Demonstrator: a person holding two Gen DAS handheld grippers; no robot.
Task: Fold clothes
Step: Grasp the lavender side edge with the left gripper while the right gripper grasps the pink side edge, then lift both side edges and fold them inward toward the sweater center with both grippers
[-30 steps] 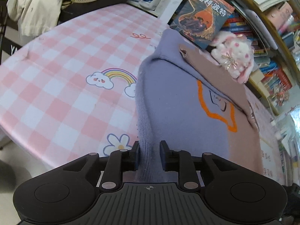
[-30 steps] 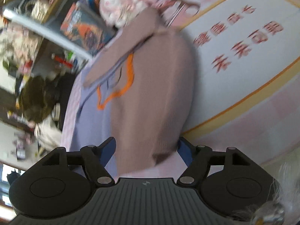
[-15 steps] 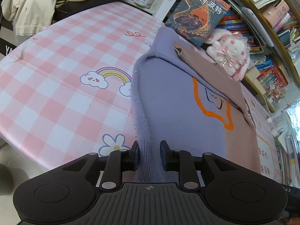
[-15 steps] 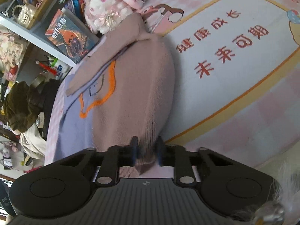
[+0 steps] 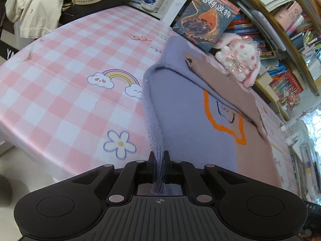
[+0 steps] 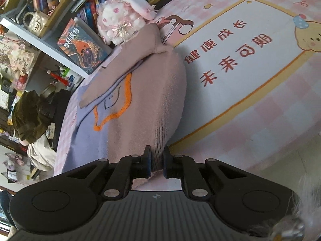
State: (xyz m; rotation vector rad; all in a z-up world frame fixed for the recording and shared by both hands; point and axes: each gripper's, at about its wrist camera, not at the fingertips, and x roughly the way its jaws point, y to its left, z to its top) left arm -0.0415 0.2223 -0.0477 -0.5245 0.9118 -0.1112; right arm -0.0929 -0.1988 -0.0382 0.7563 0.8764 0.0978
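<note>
Both left gripper (image 5: 159,156) and right gripper (image 6: 156,156) clamp sweater (image 5: 186,120) hem (fingertips buried).

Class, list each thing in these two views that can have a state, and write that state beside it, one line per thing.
left gripper: shut on the sweater's purple hem.
right gripper: shut on the sweater's pinkish-brown hem.
sweater: lying on the table, sleeve folded across its front.
plush bunny: sitting against the books.
book: propped upright, cover facing out.
</note>
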